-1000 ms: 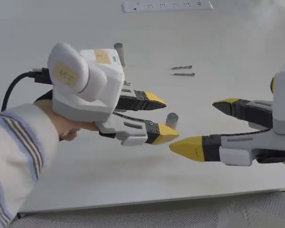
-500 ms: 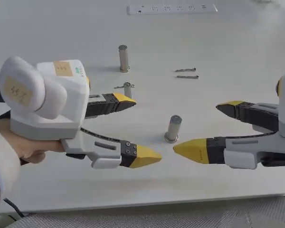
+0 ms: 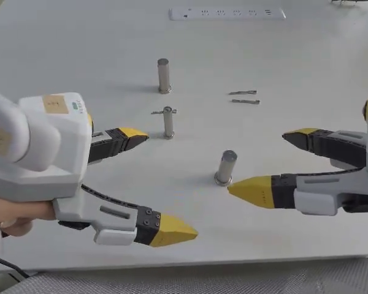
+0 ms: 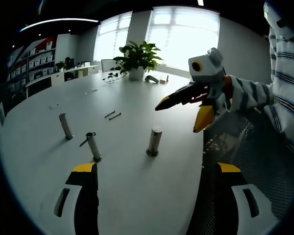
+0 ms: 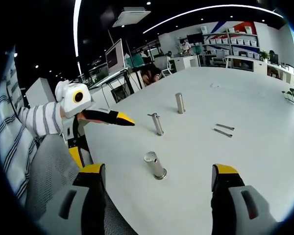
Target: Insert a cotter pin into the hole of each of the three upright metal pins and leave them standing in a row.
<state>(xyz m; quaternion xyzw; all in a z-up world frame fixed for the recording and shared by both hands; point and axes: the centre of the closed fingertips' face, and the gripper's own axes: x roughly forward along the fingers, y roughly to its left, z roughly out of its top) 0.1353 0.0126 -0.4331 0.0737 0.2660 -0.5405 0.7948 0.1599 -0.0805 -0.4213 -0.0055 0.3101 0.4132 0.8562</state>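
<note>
White table (image 3: pixel 306 61) — power strip (image 3: pixel 227 13) behind far pin (image 3: pixel 164 75).

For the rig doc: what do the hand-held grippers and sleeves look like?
The left hand-held gripper and right hand-held gripper have white-grey housings, black jaws with yellow tips; tan labels on the left. The sleeve is white with grey-blue stripes.

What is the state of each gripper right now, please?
Left gripper: open, holding nothing.
Right gripper: open, holding nothing.
</note>
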